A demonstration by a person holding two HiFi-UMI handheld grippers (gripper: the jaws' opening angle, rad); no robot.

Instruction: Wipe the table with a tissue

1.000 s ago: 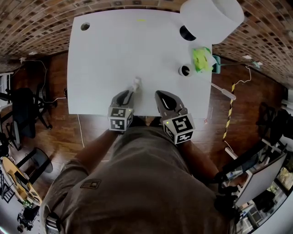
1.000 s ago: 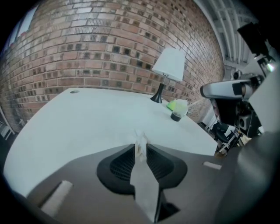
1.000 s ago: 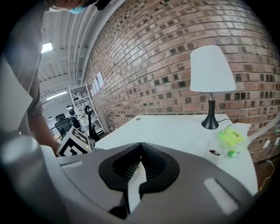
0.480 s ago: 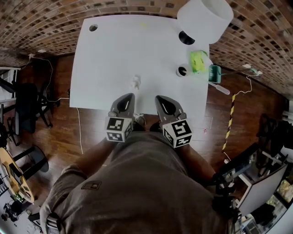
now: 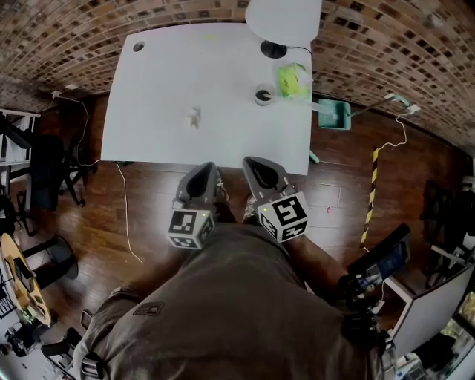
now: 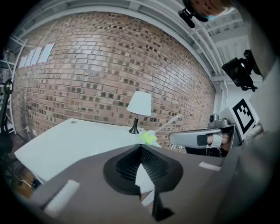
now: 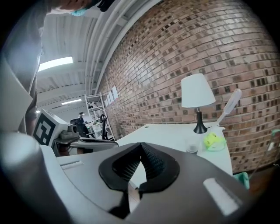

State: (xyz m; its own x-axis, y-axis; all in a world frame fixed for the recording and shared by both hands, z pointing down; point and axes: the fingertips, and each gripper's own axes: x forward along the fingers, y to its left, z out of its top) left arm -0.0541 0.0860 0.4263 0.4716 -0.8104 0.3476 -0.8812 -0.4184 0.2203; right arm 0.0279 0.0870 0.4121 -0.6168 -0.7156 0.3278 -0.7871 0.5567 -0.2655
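My table (image 5: 223,82) is plain white, and the crumpled tissue (image 5: 194,117) on it white too; my left gripper (image 5: 208,169) and right gripper (image 5: 252,163) are grey with black ribbed pads (image 6: 152,165), each bearing a cube (image 5: 189,226) of black-and-white squares; the wall (image 5: 59,37) is red-brown brick with pale mortar; the floor (image 5: 156,200) dark reddish wood; the lamp (image 5: 286,18) white-shaded on a black base; my shorts (image 5: 223,312) olive.

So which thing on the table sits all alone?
The crumpled white tissue. It lies by itself near the middle of the table, while the lamp, the small round cup and the yellow-green thing crowd the far right corner.
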